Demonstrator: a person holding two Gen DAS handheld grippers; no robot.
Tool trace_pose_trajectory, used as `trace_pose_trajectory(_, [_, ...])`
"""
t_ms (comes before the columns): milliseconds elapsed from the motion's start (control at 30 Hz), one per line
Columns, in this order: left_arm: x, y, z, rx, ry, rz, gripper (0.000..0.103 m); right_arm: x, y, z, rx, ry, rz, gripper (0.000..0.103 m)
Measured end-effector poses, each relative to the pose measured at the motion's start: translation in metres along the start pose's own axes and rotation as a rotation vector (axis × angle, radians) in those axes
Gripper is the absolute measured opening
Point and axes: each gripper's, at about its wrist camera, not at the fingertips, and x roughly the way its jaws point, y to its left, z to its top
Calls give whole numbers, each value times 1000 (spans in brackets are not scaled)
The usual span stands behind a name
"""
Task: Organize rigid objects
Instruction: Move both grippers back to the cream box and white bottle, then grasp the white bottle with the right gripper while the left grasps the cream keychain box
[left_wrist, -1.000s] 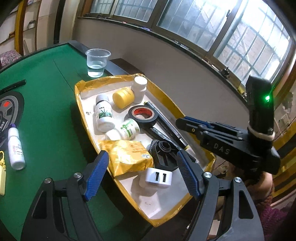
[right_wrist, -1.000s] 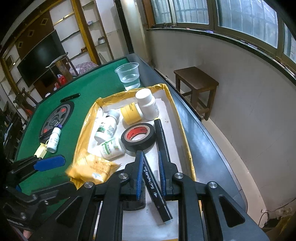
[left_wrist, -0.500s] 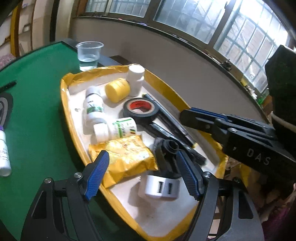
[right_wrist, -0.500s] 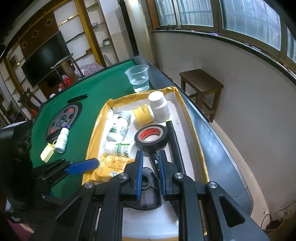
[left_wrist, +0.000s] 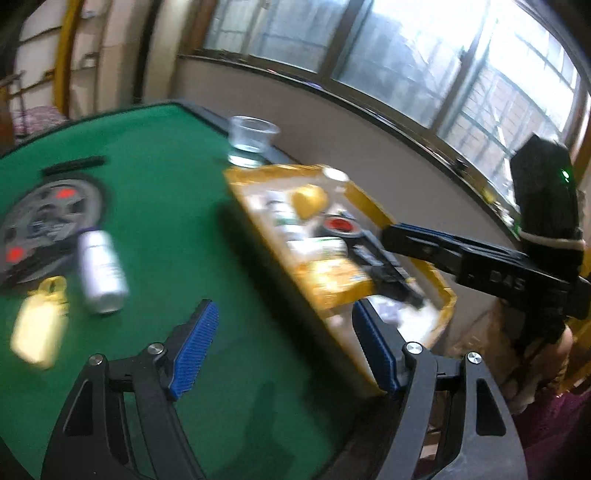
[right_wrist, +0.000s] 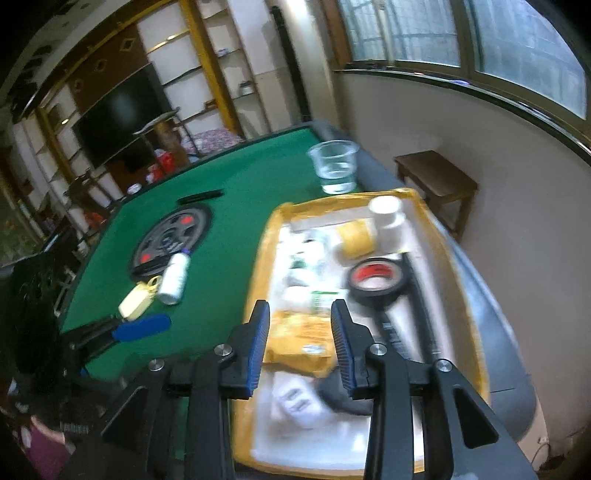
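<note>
The small white cylindrical bottle (left_wrist: 101, 271) lies on its side on the green felt table (left_wrist: 177, 229), ahead and left of the left tool (left_wrist: 284, 350), long axis running roughly away from it. That tool is nearer, gaping and empty; the right tool (right_wrist: 299, 343), partly open, apparently empty, hangs over the yellow-rimmed tray (right_wrist: 458, 295)

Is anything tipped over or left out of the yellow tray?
Yes. A small white bottle lies on its side on the green table, outside the yellow tray, beside a pale yellow tag. Inside the tray, several bottles lie toppled in a jumble. The cup of water stands upright; nothing looks spilled.
</note>
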Motion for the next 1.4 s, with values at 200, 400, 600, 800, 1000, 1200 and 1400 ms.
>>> trace_pose_trajectory(200, [-46,75,-24,-79,-55,142,75,19,57,-17,-90,32,85,31])
trace_pose_trajectory(400, [-65,140,-38,-177,-52,270,75,66,104,-44,-170,142,137,31])
trace_pose_trajectory(600, [-34,157,-28,-93,74,360,75,85,117,-55,-182,191,160,31])
trace_pose_trajectory(800, [0,150,-20,-22,151,373,75,85,108,-53,-164,199,145,31])
trace_pose_trajectory(1000, [23,158,-15,-75,174,435,72,84,107,-47,-151,197,134,31])
trace_pose_trajectory(1200, [6,159,-28,-140,132,472,51,88,118,-28,-155,185,110,31])
trace_pose_trajectory(1400, [-7,164,-39,-188,113,478,51,120,134,0,-68,217,118,49])
